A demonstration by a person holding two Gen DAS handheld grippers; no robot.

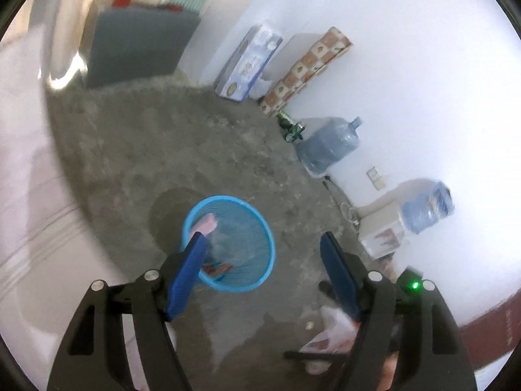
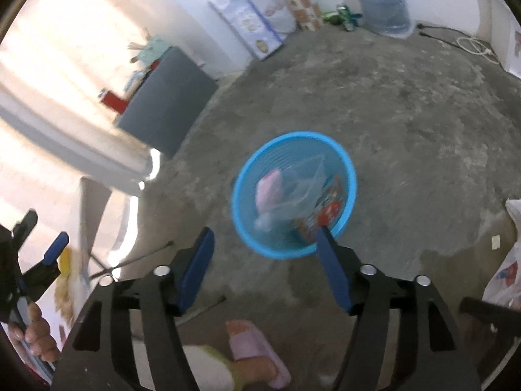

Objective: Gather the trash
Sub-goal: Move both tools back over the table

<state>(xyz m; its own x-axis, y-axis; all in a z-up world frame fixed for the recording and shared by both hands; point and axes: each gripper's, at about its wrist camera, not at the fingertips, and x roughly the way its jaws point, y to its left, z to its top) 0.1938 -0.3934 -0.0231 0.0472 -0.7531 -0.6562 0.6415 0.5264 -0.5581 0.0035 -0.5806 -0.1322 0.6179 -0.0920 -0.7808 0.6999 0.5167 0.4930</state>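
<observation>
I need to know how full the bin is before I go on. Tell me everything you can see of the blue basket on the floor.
The blue basket is round, of slatted or mesh plastic that lets light through, with a solid rim, narrowing towards its base. It stands upright on the bare concrete floor, apart from the walls. Inside lie a pink item, a clear plastic bag and a red printed wrapper. They stay below the rim. Neither gripper touches it.
</observation>
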